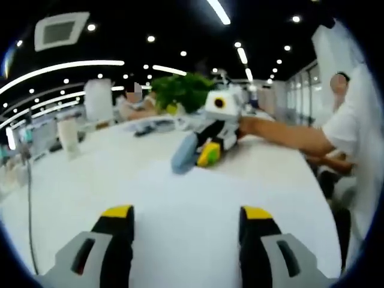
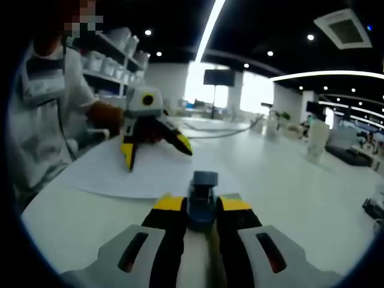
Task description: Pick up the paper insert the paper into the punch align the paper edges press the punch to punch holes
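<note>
Clenched between the right tool's (image 2: 201,207) yellow-tipped jaws, the blue-grey punch (image 2: 203,195) sits at the near edge of the white paper (image 2: 150,174) lying flat on the white tabletop (image 2: 288,180). Left tool (image 1: 186,217) hovers released over the paper (image 1: 180,210). Far beyond stand potted green plants (image 1: 183,90).

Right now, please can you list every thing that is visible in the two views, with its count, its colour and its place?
paper: one, white, flat on the table between the two grippers
punch: one, blue-grey, on the table, between the right gripper's jaws
table: one, white, long
plant: one, green, at the table's far end
right gripper: one, black with yellow tips, shut on the punch
left gripper: one, black with yellow tips, open over the paper
</note>
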A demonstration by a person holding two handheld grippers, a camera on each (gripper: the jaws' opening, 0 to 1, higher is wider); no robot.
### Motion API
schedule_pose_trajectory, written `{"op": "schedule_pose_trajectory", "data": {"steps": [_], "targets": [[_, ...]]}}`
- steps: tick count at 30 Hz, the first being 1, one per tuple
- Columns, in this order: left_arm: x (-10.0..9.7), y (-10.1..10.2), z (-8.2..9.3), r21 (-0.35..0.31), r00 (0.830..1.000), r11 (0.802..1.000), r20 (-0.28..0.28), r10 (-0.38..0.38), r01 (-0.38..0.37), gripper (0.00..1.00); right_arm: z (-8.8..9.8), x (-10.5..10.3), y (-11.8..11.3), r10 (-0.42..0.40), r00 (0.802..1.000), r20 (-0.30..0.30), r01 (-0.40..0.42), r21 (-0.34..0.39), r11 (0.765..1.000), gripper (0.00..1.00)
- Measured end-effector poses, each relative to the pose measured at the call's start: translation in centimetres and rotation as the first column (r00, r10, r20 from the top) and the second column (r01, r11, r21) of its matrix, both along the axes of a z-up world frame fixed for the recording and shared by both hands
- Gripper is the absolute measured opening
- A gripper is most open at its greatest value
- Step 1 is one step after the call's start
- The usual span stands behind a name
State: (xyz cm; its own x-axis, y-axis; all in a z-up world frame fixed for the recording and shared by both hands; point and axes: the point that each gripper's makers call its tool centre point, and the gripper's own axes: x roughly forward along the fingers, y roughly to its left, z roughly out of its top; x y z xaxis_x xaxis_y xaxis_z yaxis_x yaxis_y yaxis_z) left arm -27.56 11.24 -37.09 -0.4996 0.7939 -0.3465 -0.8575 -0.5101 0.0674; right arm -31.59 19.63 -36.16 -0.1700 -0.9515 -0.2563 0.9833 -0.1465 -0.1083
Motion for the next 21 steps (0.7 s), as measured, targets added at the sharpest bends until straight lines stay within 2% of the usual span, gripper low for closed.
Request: {"op": "schedule_pose_trajectory", "data": {"steps": [5, 10, 21], "targets": [[0.1, 0.4, -0.1, 0.005, 1.000, 1.000, -0.001, -0.013, 0.013, 0.70, 0.0, 0.0, 0.0, -0.001, 1.000, 0.001, 0.001, 0.000, 1.000, 0.23], [0.8, 0.7, -0.4, 0.024, 0.998, 0.999, 0.047, -0.043, 0.042, 0.64, 0.0, 0.0, 0.0, -0.001, 1.000, 0.000, 0.001, 0.001, 1.000, 0.23], [1.2, 0.7, -0.4, 0.034, 0.995, 0.996, 0.051, -0.089, 0.087, 0.65, 0.0, -0.1, 0.1, -0.002, 1.000, -0.004, 0.002, 0.006, 1.000, 0.23]]}}
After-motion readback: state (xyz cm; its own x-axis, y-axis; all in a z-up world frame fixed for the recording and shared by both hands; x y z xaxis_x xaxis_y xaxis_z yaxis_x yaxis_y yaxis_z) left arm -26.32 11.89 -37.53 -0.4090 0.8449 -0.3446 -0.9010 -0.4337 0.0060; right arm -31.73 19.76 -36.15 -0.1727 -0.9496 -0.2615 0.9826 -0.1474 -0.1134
